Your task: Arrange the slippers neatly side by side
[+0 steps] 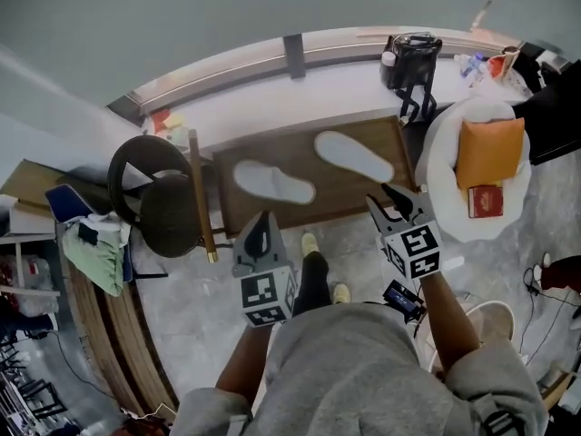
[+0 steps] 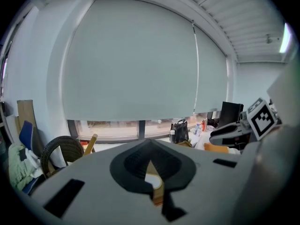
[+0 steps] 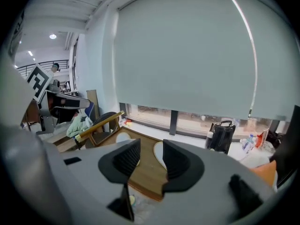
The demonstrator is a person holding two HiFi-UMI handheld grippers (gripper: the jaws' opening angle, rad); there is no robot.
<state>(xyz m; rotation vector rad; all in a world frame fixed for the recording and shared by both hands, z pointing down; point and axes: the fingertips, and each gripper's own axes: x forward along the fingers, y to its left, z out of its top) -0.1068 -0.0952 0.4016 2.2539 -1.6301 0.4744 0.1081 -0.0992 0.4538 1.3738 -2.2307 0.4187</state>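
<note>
While neither tool holds anything, the left slipper (image 1: 272,182) and the right slipper (image 1: 354,156), both white, lie apart on a dark brown wooden board (image 1: 345,205). They are set at different angles, not side by side, and the right one lies farther back, toward the window. The left gripper (image 1: 261,220) hovers over the board's near edge, just short of the left slipper, with its jaws pressed together and empty. The right gripper (image 1: 383,198) hangs near the right slipper's near end. Its jaws stand apart with nothing between them; in the right gripper view only the board and both slippers show through the gap. The board sits low on a grey marbled floor (image 1: 182,307), where the person's feet in pale yellow shoes stand just in front of it. Behind the board runs a white window ledge (image 1: 345,80), curved in the head view, with a black bag (image 1: 413,59) standing on it. A pale grey roller blind (image 2: 140,55) covers most of the window and leaves a strip of glass open at the bottom. To the board's left stands a dark round chair (image 1: 154,189). To its right is a white round chair (image 1: 445,153) carrying an orange cushion (image 1: 490,151).
</note>
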